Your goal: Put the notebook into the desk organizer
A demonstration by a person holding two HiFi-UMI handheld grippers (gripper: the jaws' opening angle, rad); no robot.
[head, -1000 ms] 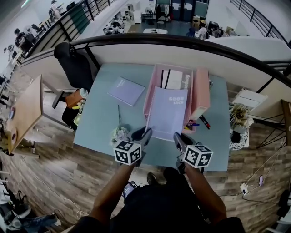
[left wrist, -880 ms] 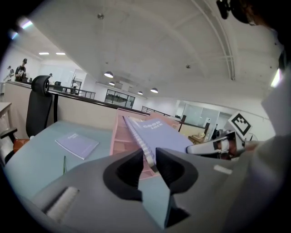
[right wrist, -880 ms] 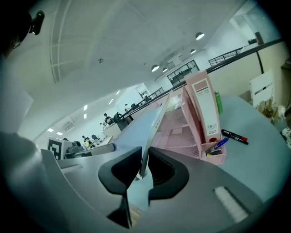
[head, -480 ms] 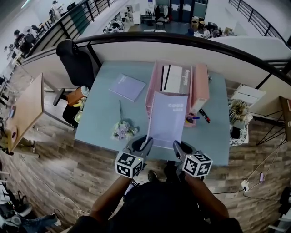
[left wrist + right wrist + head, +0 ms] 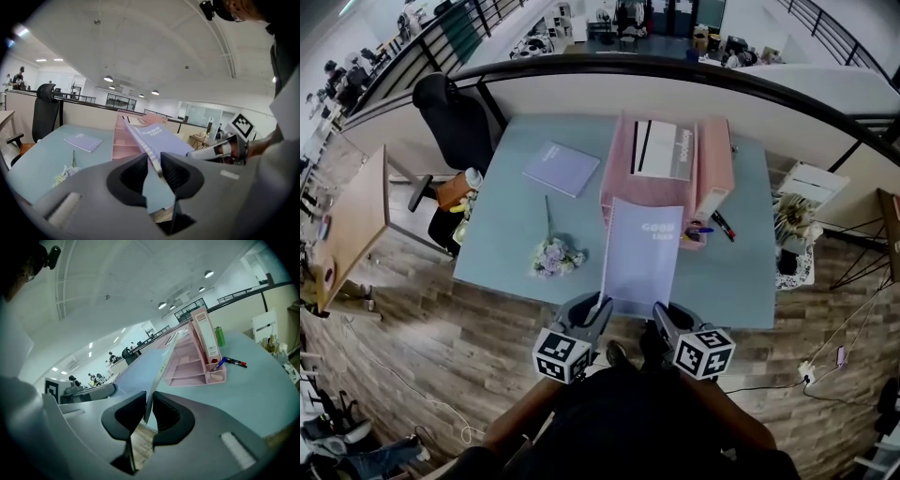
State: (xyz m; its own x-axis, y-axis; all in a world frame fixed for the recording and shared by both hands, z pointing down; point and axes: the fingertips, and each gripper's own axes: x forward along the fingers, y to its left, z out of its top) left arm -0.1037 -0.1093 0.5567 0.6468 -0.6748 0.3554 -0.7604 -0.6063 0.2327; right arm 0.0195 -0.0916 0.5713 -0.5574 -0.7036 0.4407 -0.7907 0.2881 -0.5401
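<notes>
Left gripper (image 5: 598,307) and right gripper (image 5: 660,312) each clenched on a near corner of the notebook (image 5: 642,253), held raised over the desk's (image 5: 506,244) near edge, long axis pointing straight ahead at the desk organizer (image 5: 616,183), both hands equally near.

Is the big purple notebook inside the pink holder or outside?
Outside. The left gripper and right gripper hold the notebook up by its near edge, short of the pink organizer.

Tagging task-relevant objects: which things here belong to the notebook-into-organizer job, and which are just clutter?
In the job: held notebook, pink desk organizer, left tool, right tool.
Lying about: second notebook, flower sprig, pens, office chair.
</notes>
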